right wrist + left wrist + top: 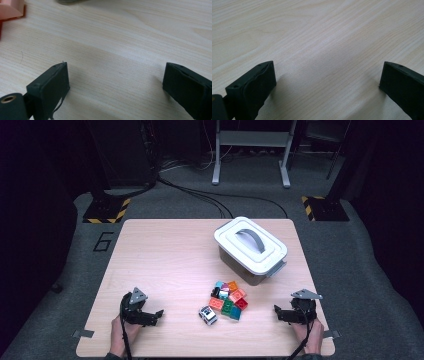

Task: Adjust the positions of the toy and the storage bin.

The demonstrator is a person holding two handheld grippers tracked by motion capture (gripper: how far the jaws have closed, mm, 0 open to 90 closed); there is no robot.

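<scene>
Here, with the pile of toy bricks [228, 299] as landmark: well to its left the left gripper [158, 314] rests low on the wooden table [165, 255], jaws spread wide over bare wood, holding nothing. The pile counts roughly nine bricks in orange, green, red, teal and pink, packed touching. One small white toy car [208, 315] sits just at its front-left. One lidded white storage box [250, 249] with a grey handle stands just behind. Well to the right, the right gripper [276, 312] is equally spread and empty.

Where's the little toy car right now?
In the high view, the toy car sits near the table's front edge, at the left front corner of the pile of bricks.
</scene>
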